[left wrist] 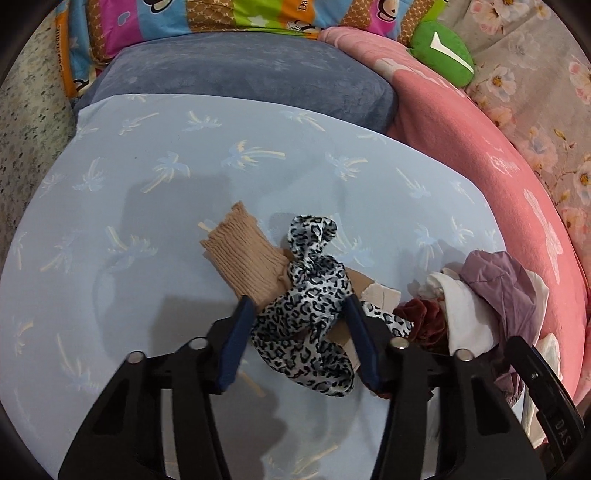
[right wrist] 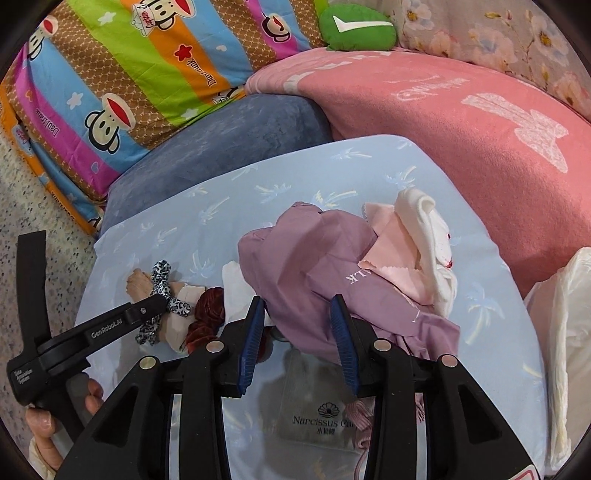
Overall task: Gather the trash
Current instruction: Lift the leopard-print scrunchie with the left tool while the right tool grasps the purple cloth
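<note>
A leopard-print cloth strip [left wrist: 314,295] lies on the light blue palm-print sheet [left wrist: 147,221], knotted around a tan ribbed sock [left wrist: 243,254]. My left gripper [left wrist: 299,306] is open, its blue fingers on either side of the strip; the strip also shows in the right wrist view [right wrist: 162,291]. A pile with a purple garment [right wrist: 314,266], pink cloth [right wrist: 395,254] and white cloth [right wrist: 432,236] lies in front of my right gripper [right wrist: 299,306], which is open with its jaws at the purple garment's near edge. A dark red cloth [right wrist: 208,314] lies between the two groups.
A clear plastic bag printed "Narcissus" [right wrist: 321,406] lies under my right gripper. A white plastic bag [right wrist: 565,332] sits at the right. A blue pillow [left wrist: 240,74], pink blanket [right wrist: 461,122], striped cartoon quilt [right wrist: 129,74] and green cushion [right wrist: 354,26] ring the sheet.
</note>
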